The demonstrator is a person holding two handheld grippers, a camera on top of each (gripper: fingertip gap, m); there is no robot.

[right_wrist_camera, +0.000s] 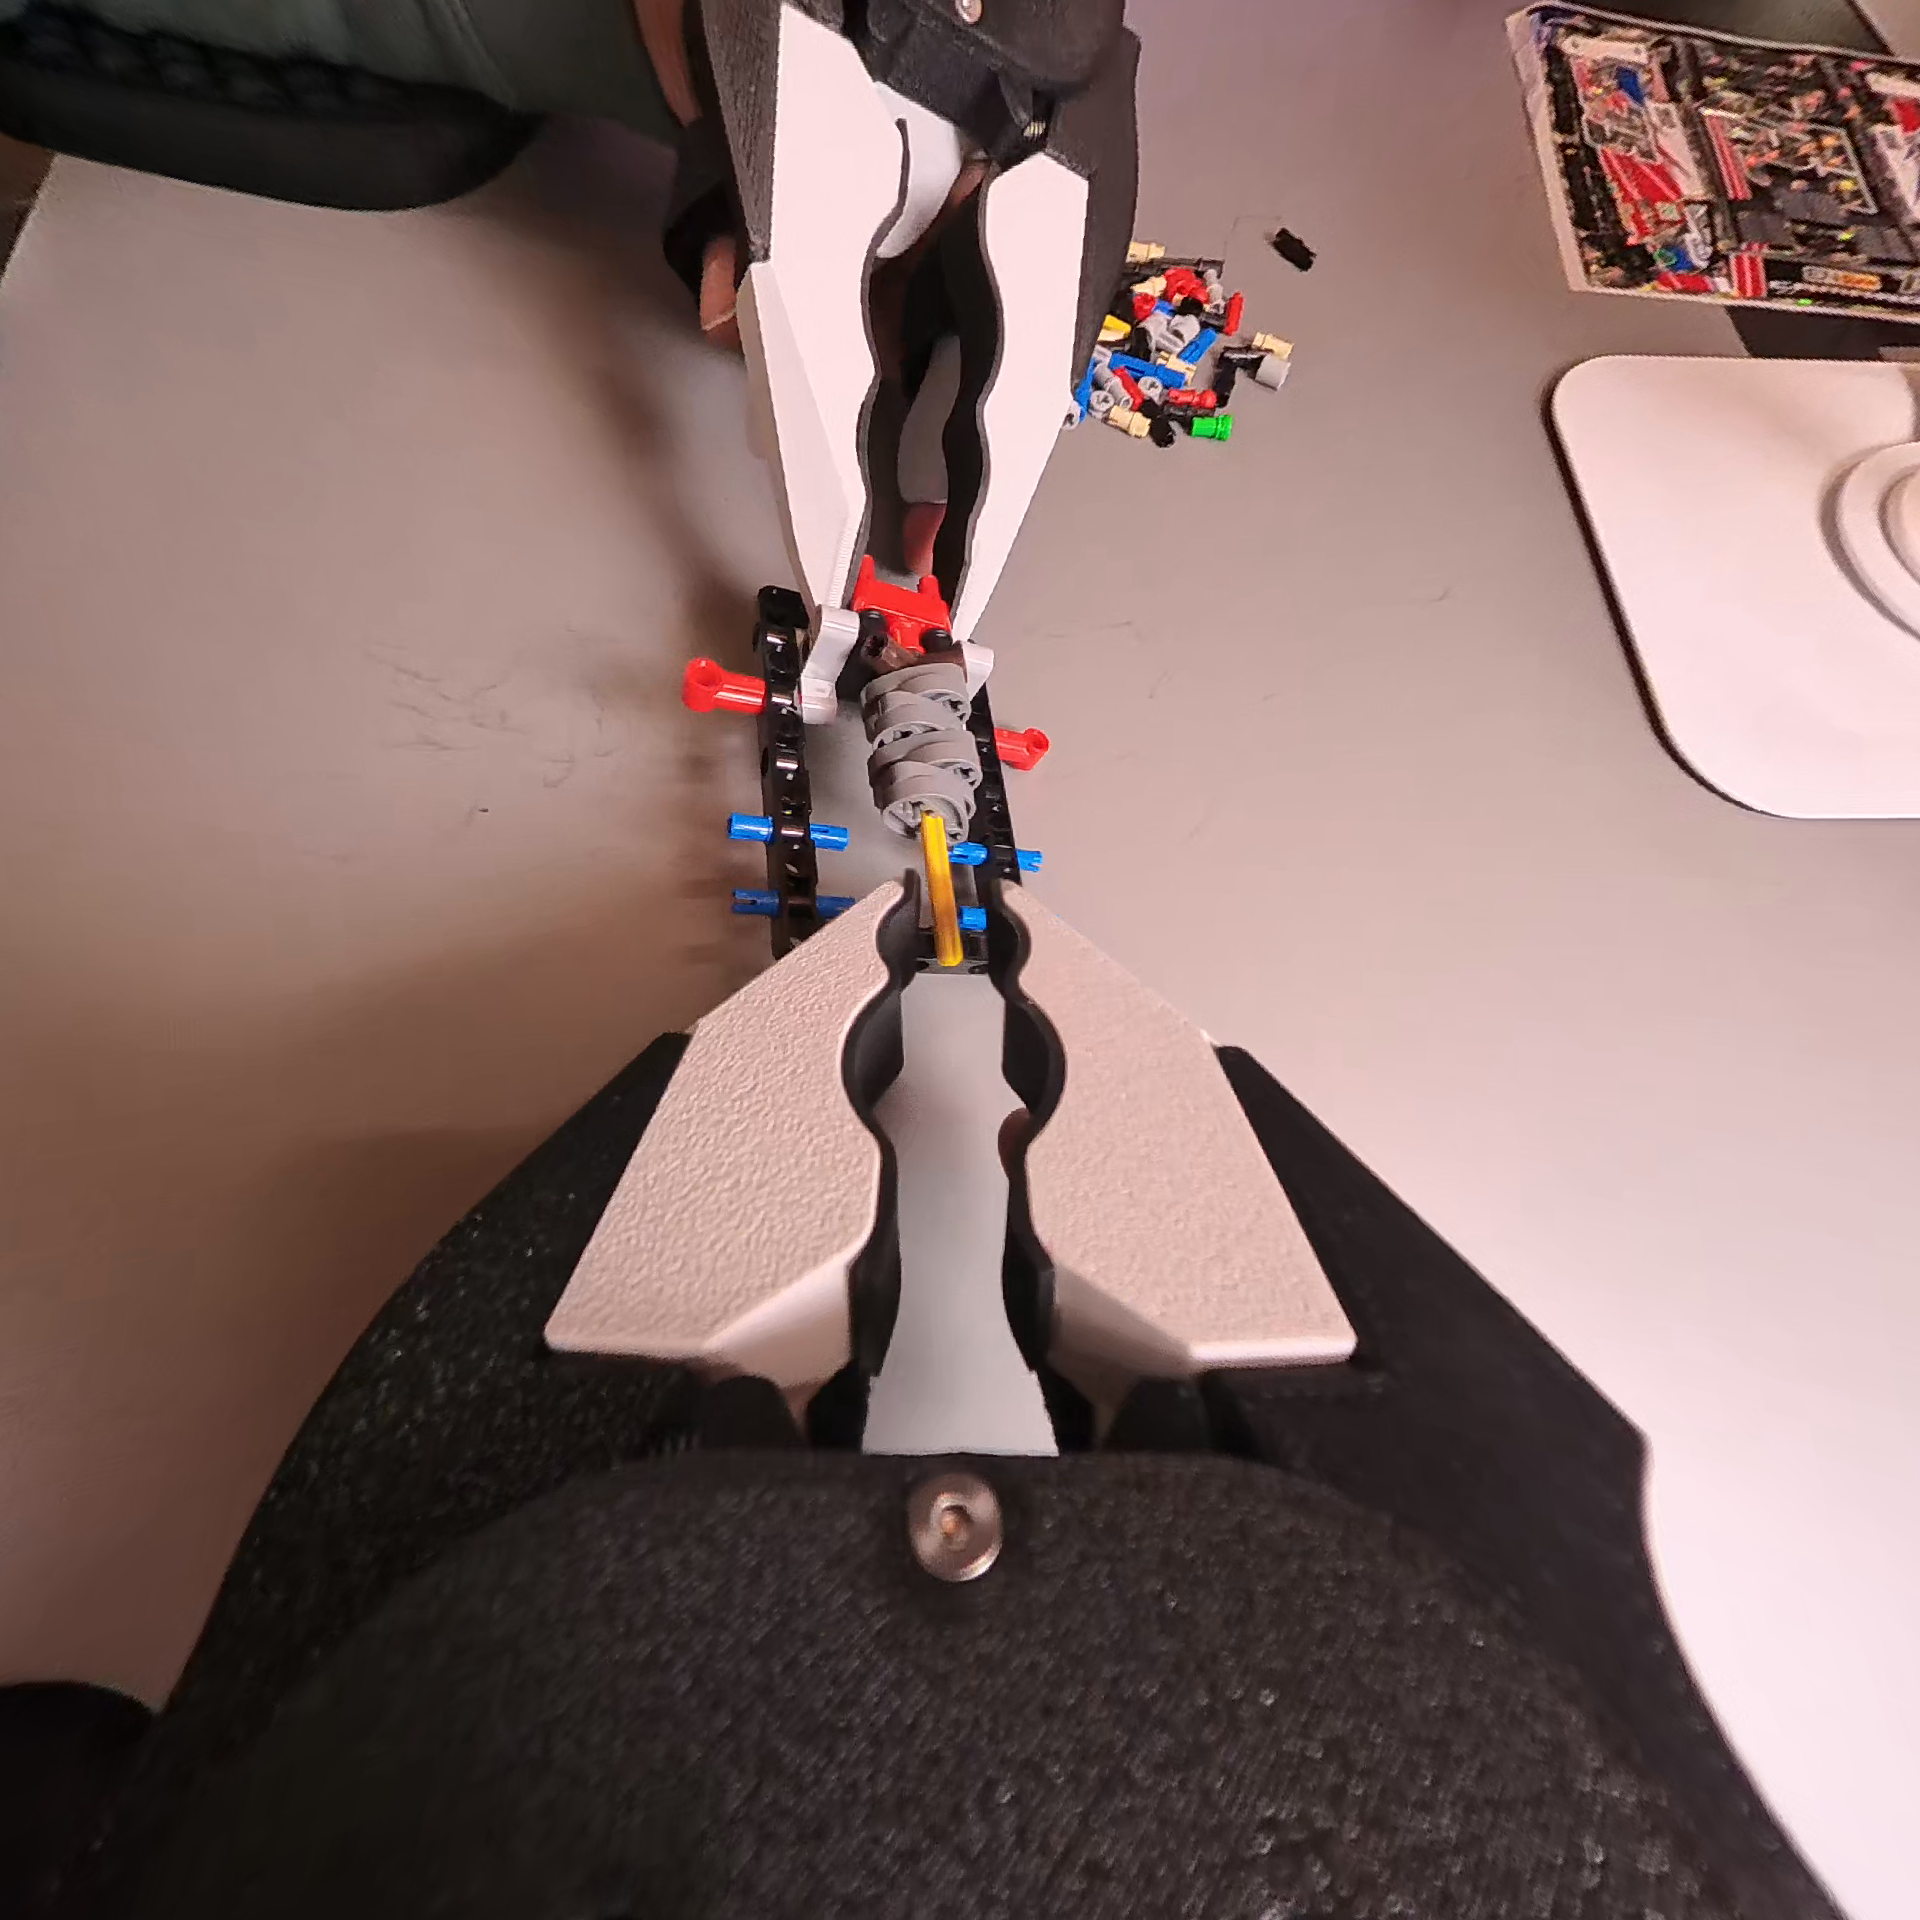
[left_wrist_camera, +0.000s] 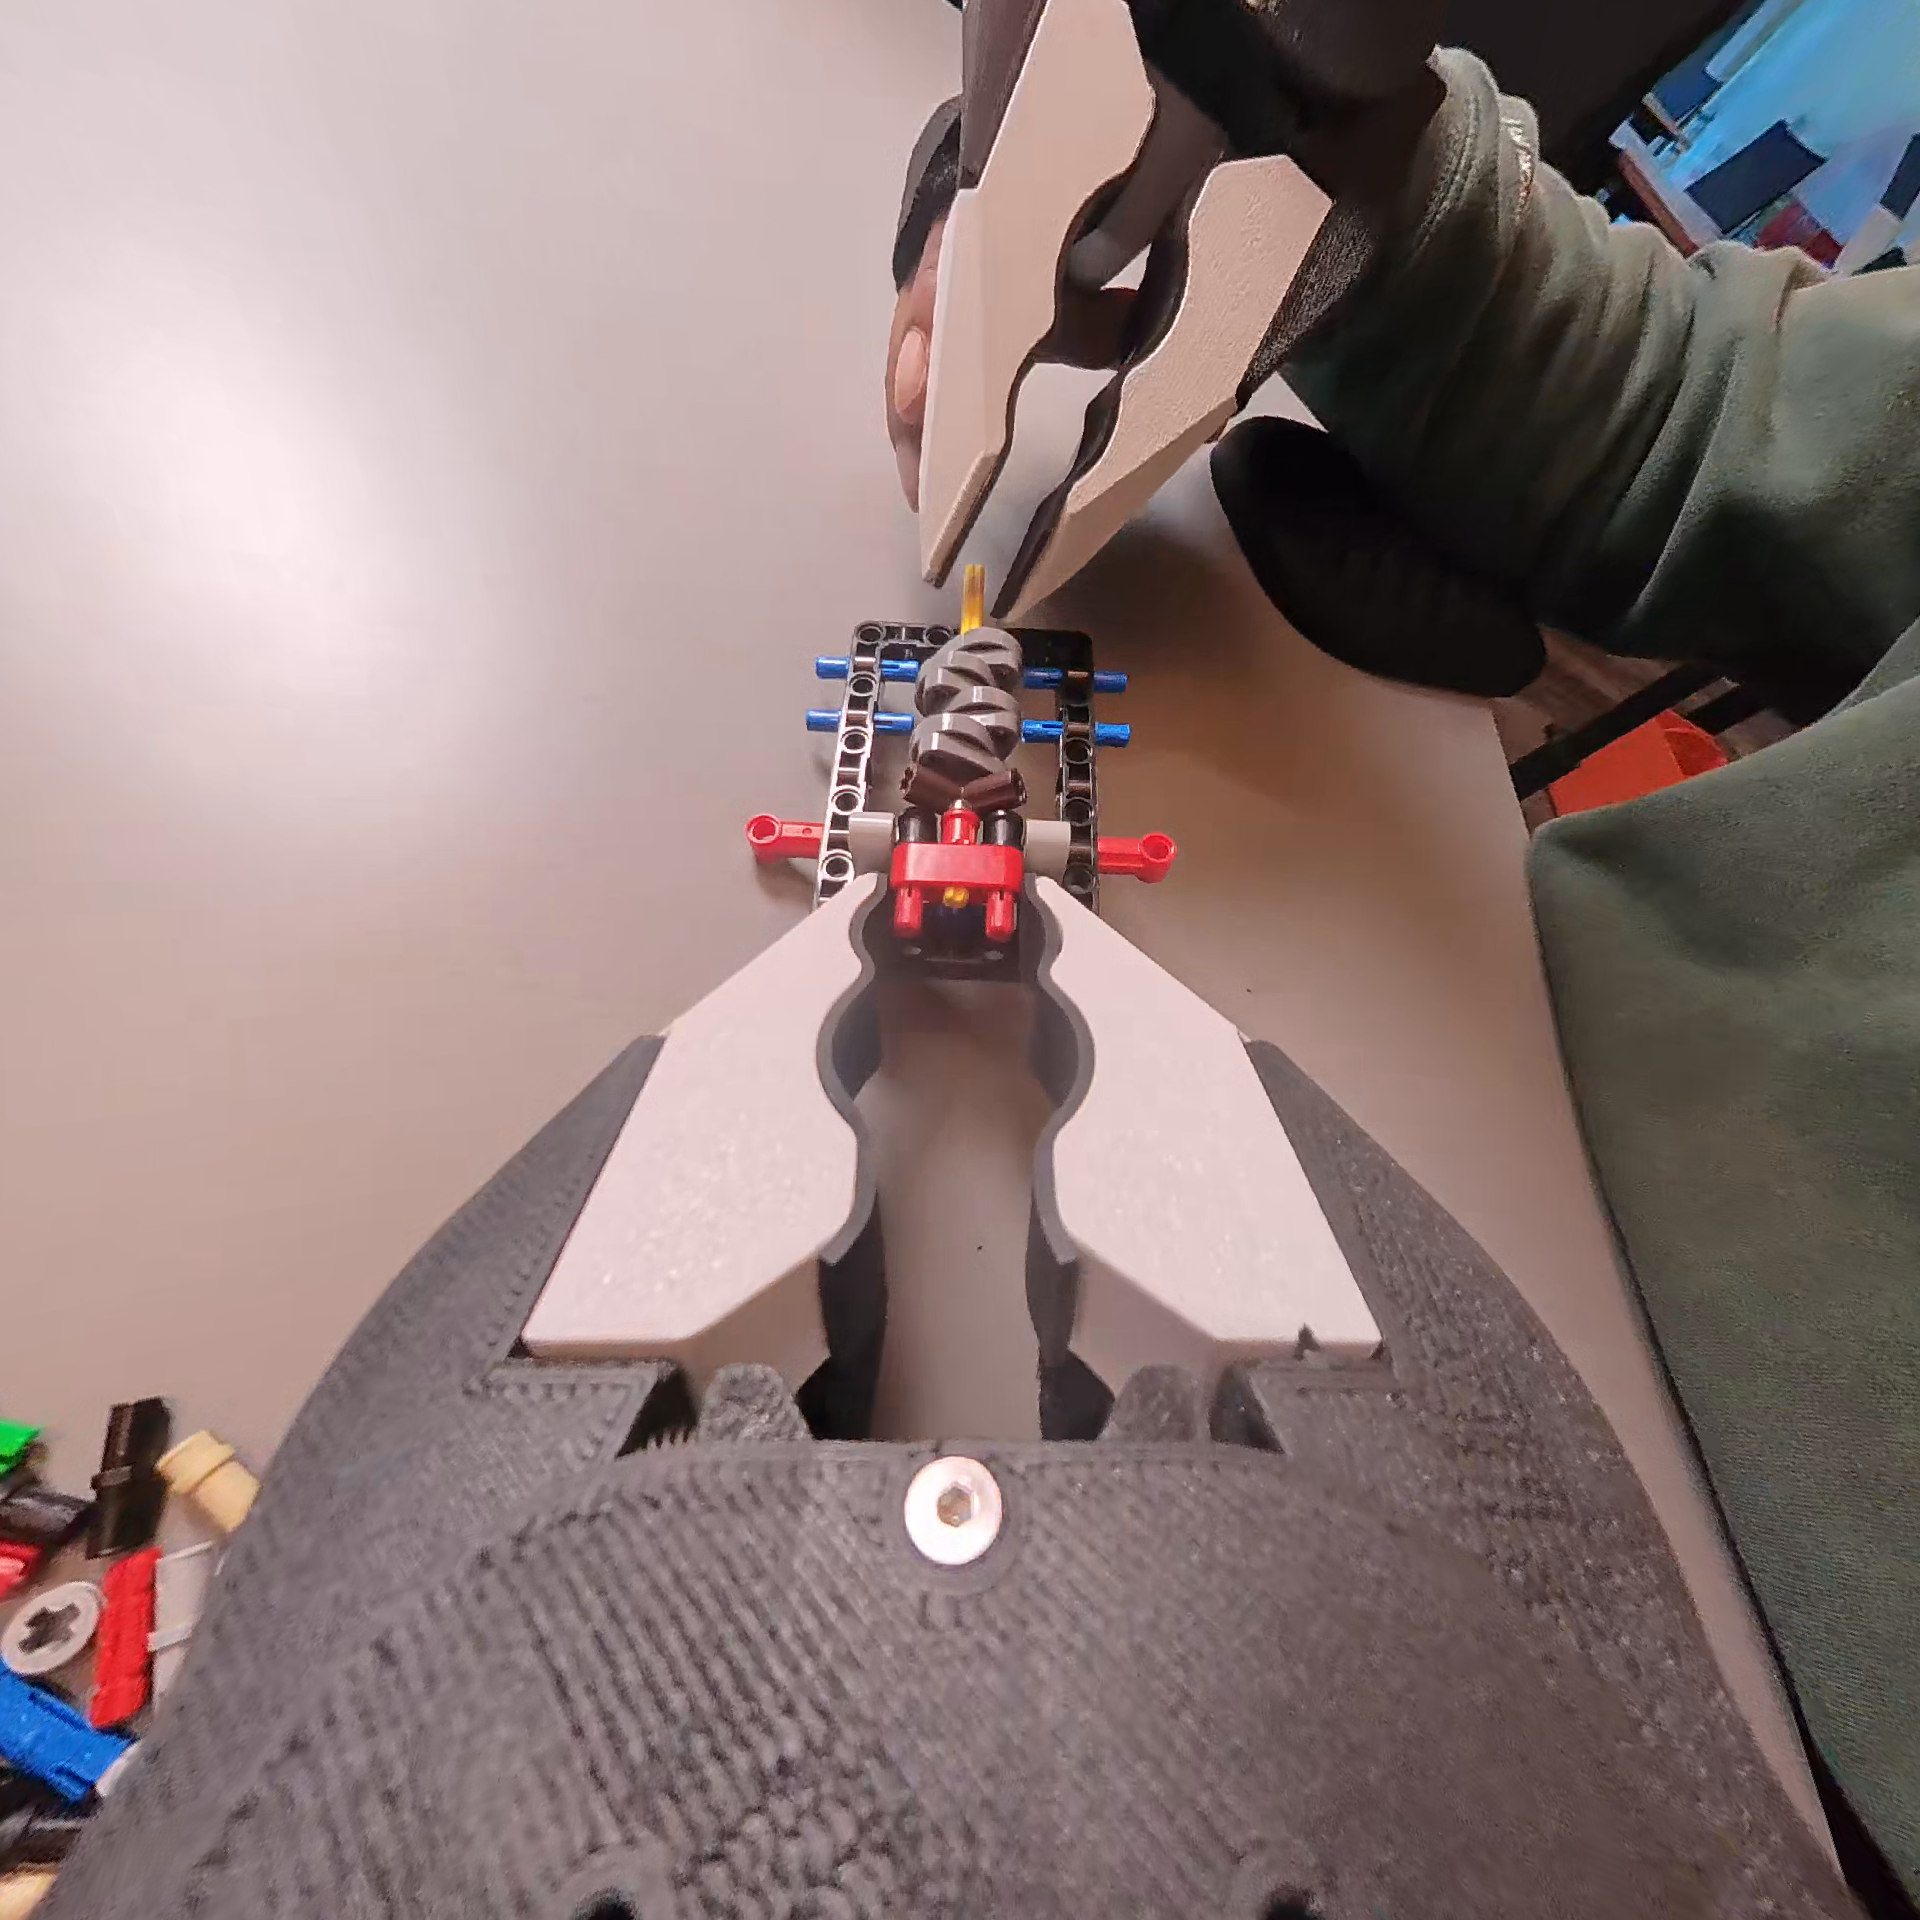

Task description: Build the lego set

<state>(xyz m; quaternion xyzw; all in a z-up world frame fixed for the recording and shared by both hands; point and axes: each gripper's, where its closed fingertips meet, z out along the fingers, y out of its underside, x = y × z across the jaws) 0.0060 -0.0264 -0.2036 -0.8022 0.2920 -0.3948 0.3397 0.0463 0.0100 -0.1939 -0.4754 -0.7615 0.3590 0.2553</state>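
Observation:
The lego build is a black rectangular frame [left_wrist_camera: 852, 727] lying flat on the table, with blue pins and red pins through its sides. A row of grey gears [left_wrist_camera: 961, 707] sits on a yellow axle [left_wrist_camera: 975, 584] along its middle, and a red block [left_wrist_camera: 954, 862] is at one end. My left gripper [left_wrist_camera: 956, 904] is shut on the red-block end of the frame. My right gripper [right_wrist_camera: 954, 904] straddles the free end of the yellow axle [right_wrist_camera: 940, 883] with a small gap on each side. The frame [right_wrist_camera: 784, 748] and left gripper [right_wrist_camera: 902, 618] also show in the right wrist view.
A pile of small loose lego parts [right_wrist_camera: 1174, 343] lies beyond the build, also at the left wrist view's lower left [left_wrist_camera: 73, 1621]. An instruction booklet [right_wrist_camera: 1714, 156] and a white rounded stand base [right_wrist_camera: 1745, 582] lie at the right. A green sleeve [left_wrist_camera: 1662, 416] is by the table edge. Left tips to right tips: about 7 cm.

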